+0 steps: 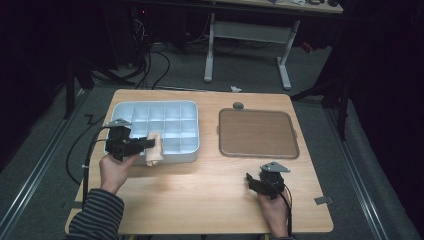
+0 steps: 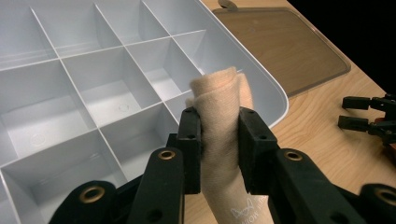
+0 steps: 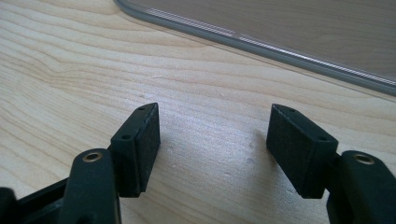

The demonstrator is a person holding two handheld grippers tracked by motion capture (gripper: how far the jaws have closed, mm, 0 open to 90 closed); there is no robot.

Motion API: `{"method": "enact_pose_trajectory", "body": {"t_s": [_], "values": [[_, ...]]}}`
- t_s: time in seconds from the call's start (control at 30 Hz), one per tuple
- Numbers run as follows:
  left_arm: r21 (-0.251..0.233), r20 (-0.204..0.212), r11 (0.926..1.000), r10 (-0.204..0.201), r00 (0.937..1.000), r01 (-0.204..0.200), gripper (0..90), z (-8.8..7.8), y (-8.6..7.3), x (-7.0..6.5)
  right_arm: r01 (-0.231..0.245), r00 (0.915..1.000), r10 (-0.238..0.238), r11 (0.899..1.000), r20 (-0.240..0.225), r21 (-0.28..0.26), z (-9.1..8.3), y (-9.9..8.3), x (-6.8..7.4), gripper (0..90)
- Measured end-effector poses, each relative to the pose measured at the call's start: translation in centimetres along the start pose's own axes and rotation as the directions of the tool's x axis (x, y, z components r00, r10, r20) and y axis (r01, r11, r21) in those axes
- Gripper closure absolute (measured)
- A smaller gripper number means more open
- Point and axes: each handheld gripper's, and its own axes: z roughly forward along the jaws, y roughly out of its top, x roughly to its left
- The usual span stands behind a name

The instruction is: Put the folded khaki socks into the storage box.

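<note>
The left gripper (image 2: 219, 140) is pinching a rolled beige cloth (image 2: 223, 116) at lower centre of its view, just over the near edge of the white divided tray (image 1: 120, 107). The right gripper (image 3: 212, 144) is resting with jaws spread above the bare table (image 3: 70, 60), beside the brown lid (image 3: 303, 23).

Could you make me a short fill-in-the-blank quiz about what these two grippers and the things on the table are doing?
1. The left gripper is shut on a rolled beige ____.
2. The right gripper has its jaws ____, with nothing between them.
3. The grey organizer is split into many ____, all bare.
4. The brown lid lies flat on the ____, beside the organizer.

Missing words: cloth; open; compartments; table
</note>
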Motion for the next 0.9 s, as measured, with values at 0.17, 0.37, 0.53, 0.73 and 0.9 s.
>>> {"method": "enact_pose_trajectory", "body": {"t_s": [0.17, 0.37, 0.53, 0.73, 0.9], "values": [[0.005, 0.005, 1.0000, -0.002, 1.0000, 0.002, 72.9, 0.6, 0.7, 0.2, 0.000, 1.0000, 0.000, 1.000, 0.000, 0.000, 0.0, 0.0, 0.0, 35.2], [0.016, 0.006, 0.9999, 0.001, 1.0000, -0.001, 72.9, 1.3, 1.0, 0.5, 0.001, 1.0000, -0.001, 1.000, 0.000, 0.000, 0.0, 0.0, 0.0, 35.2], [0.020, 0.000, 0.9998, -0.007, 1.0000, 0.007, 72.9, 1.8, 1.0, 1.3, 0.000, 1.0000, 0.000, 1.000, 0.000, 0.000, 0.0, 0.0, 0.0, 35.2], [0.030, -0.004, 0.9992, -0.027, 0.9996, 0.027, 72.9, 2.3, 1.0, 2.1, -0.001, 1.0000, 0.001, 1.000, 0.000, 0.000, 0.0, 0.0, 0.0, 35.2], [0.041, -0.012, 0.9986, -0.033, 0.9994, 0.033, 72.9, 2.7, 0.9, 2.6, -0.001, 1.0000, 0.001, 1.000, 0.000, 0.000, 0.0, 0.0, 0.0, 35.2]]}}
